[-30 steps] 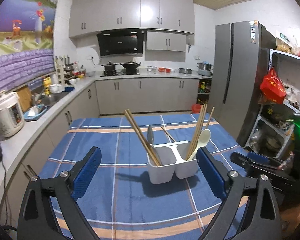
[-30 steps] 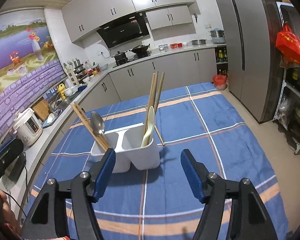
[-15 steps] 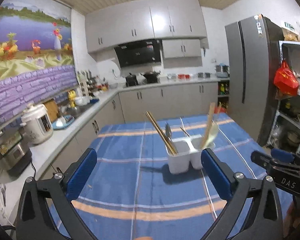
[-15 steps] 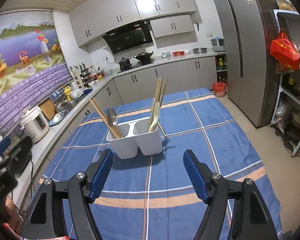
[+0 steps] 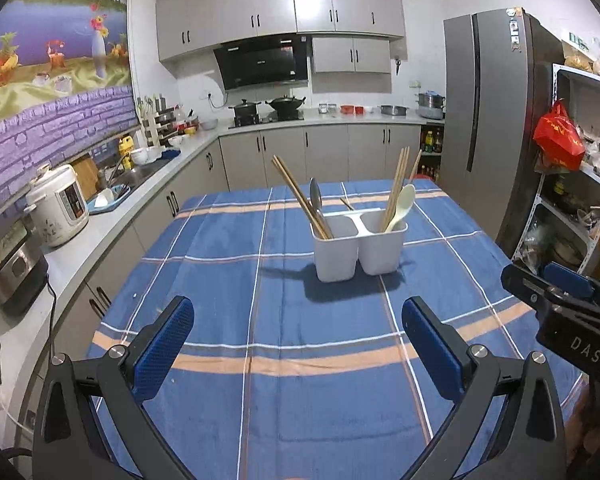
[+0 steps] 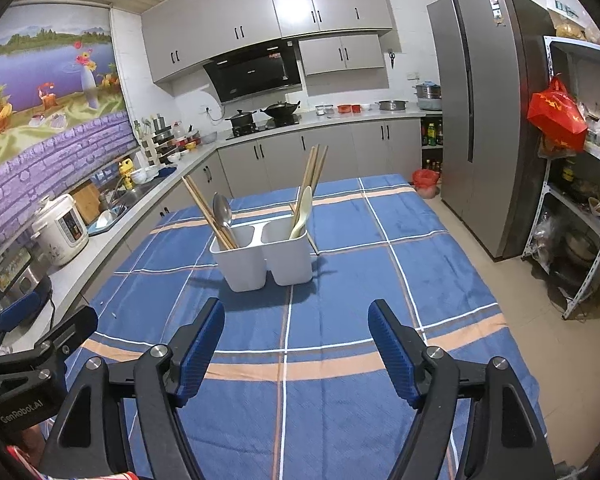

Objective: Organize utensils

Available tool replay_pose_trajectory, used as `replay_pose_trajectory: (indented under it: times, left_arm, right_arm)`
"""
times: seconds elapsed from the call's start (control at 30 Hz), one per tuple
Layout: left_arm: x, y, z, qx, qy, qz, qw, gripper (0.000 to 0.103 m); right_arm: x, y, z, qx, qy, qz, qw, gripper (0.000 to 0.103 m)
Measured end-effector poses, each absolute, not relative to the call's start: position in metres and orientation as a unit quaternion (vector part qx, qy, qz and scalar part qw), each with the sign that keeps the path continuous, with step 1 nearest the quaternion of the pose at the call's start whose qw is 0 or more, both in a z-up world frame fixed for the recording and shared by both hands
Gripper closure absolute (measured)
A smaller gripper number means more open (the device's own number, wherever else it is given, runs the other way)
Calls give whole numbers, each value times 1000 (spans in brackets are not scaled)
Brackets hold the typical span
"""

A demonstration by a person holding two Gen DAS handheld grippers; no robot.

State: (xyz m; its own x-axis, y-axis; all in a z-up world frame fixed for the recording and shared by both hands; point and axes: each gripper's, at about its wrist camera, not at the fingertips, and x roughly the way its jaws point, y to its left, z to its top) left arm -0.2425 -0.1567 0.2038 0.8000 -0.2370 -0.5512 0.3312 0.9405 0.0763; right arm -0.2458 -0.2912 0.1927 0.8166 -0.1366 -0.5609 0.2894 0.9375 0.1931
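**A:** Where does the white plastic two-compartment utensil holder stand?

**B:** On the table covered with a blue plaid cloth with orange and white stripes, towards its far edge and about midway between its left and right edges, well apart from both grippers.

**A:** What is in it?

**B:** In the left compartment, a bundle of wooden chopsticks leaning to the left, with a metal spoon standing beside them. In the right compartment, more wooden chopsticks standing nearly upright and a pale cream plastic spoon leaning right. One single wooden chopstick seems to lie on the cloth just behind the holder; whether it touches the holder I cannot tell.

**A:** And the claws?

**B:** The left gripper, black with blue pads, hangs over the near part of the cloth. Its jaws stand wide, having just been opening, with nothing between them. The right gripper is built the same. Its jaws have also just been opening, are spread a little less wide, and are likewise empty.

**A:** Can each see the other?

**B:** Yes, each shows at the other view's edge.
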Motion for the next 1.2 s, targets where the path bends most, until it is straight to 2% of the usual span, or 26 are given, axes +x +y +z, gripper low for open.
replay_pose_trajectory:
  times: [1.2]
  left_arm:
    - [-235, -166, 184, 86, 330, -159, 927, 0]
  right_arm:
    - [-247, -292, 182, 129, 292, -124, 940, 23]
